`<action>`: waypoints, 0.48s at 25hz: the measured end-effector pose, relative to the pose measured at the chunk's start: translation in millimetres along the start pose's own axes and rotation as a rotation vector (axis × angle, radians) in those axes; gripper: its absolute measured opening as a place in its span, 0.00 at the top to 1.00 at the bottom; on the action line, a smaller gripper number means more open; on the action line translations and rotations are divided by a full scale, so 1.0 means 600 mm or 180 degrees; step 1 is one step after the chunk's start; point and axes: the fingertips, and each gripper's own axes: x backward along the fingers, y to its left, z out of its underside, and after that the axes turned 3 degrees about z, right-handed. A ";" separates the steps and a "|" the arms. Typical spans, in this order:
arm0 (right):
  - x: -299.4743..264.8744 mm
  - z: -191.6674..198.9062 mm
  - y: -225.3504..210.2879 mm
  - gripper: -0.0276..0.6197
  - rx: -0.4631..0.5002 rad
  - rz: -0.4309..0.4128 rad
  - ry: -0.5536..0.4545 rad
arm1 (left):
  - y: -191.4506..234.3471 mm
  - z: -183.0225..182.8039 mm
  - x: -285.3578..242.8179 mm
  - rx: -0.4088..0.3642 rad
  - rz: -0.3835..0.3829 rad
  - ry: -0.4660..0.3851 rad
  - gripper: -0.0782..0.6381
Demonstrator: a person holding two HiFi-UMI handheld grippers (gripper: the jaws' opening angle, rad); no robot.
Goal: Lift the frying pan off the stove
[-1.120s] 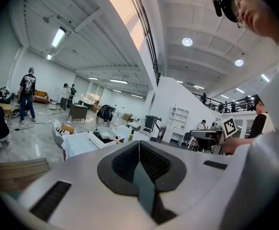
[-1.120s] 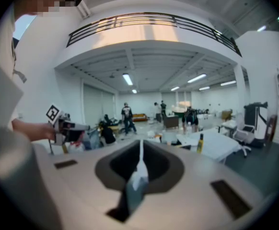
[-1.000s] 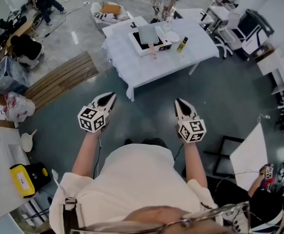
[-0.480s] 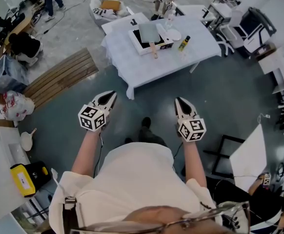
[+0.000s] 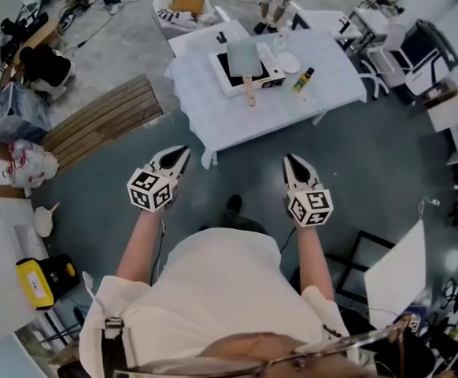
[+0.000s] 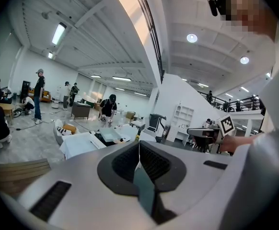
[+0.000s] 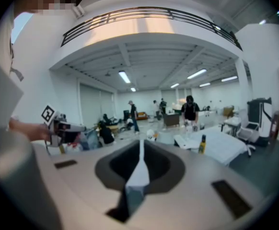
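Table (image 5: pixel 213 109) draped in white cloth, slightly creased; frying pan (image 5: pixel 243 56) matt pale grey with bare wood handle (image 5: pixel 250 91); stove (image 5: pixel 227 69) glossy black top in white casing; slatted platform (image 5: pixel 99 124) raw wood; floor (image 5: pixel 371 156) smooth, faintly glossy; left gripper (image 5: pixel 183 150) and right gripper (image 5: pixel 289 158) shells matt pale plastic.

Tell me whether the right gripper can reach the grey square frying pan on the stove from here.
Probably not. The right gripper, jaws shut, hangs over floor well short of the white-clothed table bearing the grey square frying pan on its stove. Nothing blocks the way; it is too far.
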 end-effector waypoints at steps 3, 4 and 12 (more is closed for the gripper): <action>-0.033 -0.004 -0.027 0.90 0.0006 -0.0103 0.0013 | 0.011 -0.006 -0.034 0.0026 -0.0065 0.0012 0.84; -0.045 -0.005 -0.036 0.90 0.0009 -0.0132 0.0018 | 0.014 -0.009 -0.046 0.0032 -0.0085 0.0014 0.84; -0.113 -0.026 -0.111 0.90 0.0111 -0.0358 0.0063 | 0.026 -0.031 -0.135 0.0100 -0.0251 -0.0025 0.84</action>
